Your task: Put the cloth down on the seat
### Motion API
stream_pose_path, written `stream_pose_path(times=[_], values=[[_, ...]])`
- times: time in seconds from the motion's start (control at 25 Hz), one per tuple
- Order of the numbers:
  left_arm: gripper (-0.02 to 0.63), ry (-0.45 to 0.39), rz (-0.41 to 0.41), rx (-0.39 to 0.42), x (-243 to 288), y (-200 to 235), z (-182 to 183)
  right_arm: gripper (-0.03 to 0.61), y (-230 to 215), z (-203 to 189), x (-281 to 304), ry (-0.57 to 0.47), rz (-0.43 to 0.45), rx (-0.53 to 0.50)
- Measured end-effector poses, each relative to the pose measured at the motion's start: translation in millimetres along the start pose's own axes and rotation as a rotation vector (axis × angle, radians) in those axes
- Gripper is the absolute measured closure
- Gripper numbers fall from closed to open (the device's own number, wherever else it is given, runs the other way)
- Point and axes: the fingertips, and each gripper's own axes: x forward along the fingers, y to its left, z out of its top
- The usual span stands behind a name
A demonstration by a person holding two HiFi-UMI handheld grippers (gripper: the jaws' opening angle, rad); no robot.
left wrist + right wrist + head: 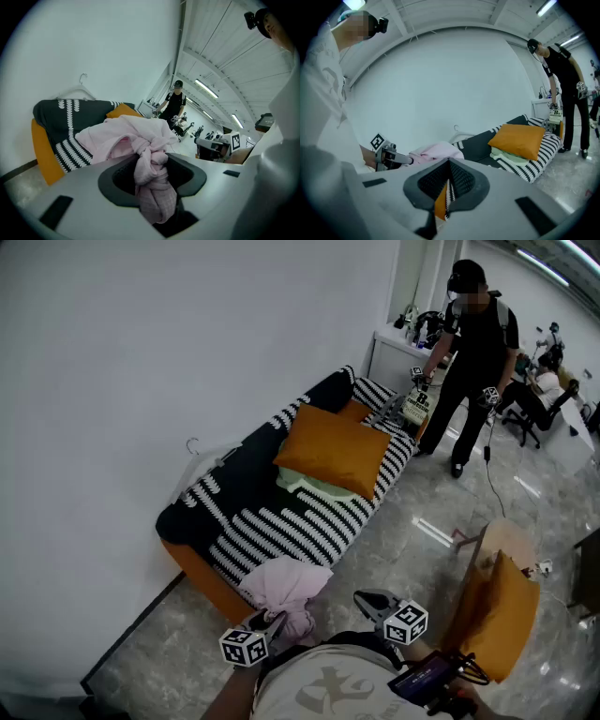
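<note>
Crumpled pale pink cloth [286,585] is clamped by its knot in the left gripper's [152,176] jaws, over the black-and-white striped sofa seat's [281,526] near end. It looks light and floppy, so the knot's likely the best hold. The right gripper's [449,183] jaws are pressed together, empty.

I'm standing in what looks like a lab or open-plan office with a living-room corner staged in it. A sofa [281,512] with a black-and-white striped cover and an orange cushion [333,448] sits against a bare white wall [141,352] on a polished, stone-look floor [412,549]. Beyond it a person in black [476,352] holds a gripper rig [418,381], someone sits on an office chair [527,423] at the back, and long strip lights [206,87] run under a high ceiling.
</note>
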Motion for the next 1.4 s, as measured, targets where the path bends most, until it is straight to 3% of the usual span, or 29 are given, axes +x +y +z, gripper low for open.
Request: stream_pose_path(times=[0.2, 0.4, 0.92, 1.16, 1.4], values=[[0.440, 0.011, -0.013, 0.020, -1.5, -31.2, -19.7, 0.563, 5.2, -9.6, -33.9, -0.090, 0.000, 0.073], [0.440, 0.037, -0.017, 0.039, 1.5, -44.9, -41.7, 0.563, 1.3, -36.7, -57.7, -0.075, -0.037, 0.073], [0.442, 0.135, -0.026, 0.035, 12.6, -130.7, -88.7, 0.563, 0.7, -78.2, -164.6, -0.070, -0.123, 0.145], [0.442, 0.166, -0.053, 0.092, 41.3, -153.7, -91.0, 0.563, -16.4, -90.8, -199.2, -0.088, -0.185, 0.167], [0.442, 0.169, -0.040, 0.095, 55.6, -159.5, -86.4, 0.563, -35.7, -99.6, -206.9, -0.082, -0.206, 0.184]])
